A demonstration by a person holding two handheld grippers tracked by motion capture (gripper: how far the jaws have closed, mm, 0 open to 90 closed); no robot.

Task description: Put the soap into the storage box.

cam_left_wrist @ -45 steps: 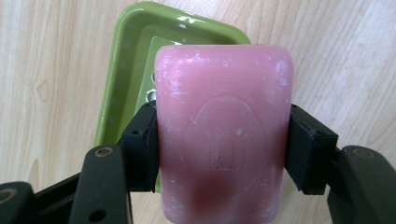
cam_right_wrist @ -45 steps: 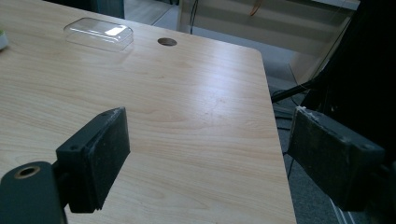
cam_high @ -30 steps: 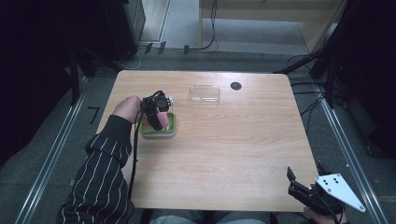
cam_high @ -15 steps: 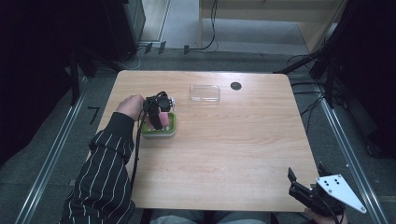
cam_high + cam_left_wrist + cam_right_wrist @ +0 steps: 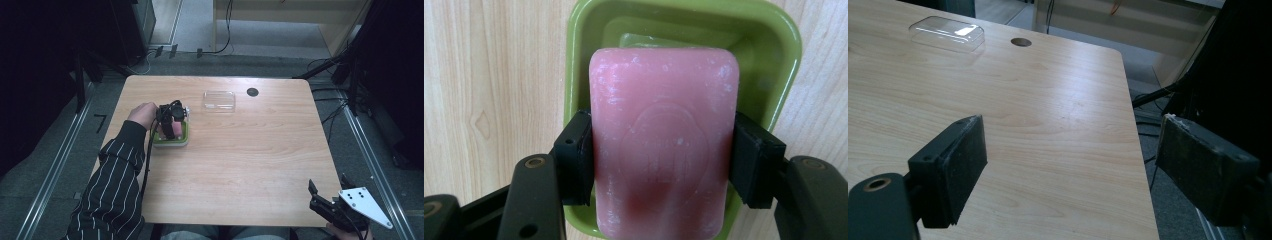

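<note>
The left tongs pinch a pink soap bar across its short sides, so its long axis runs straight away from them, in line with the long axis of the green dish directly below. The bar looks just above or barely inside the dish, though contact is hard to judge. The right tongs stand spread and empty at the counter's near right corner, well apart; a clear lid lies beyond the dish.
</note>
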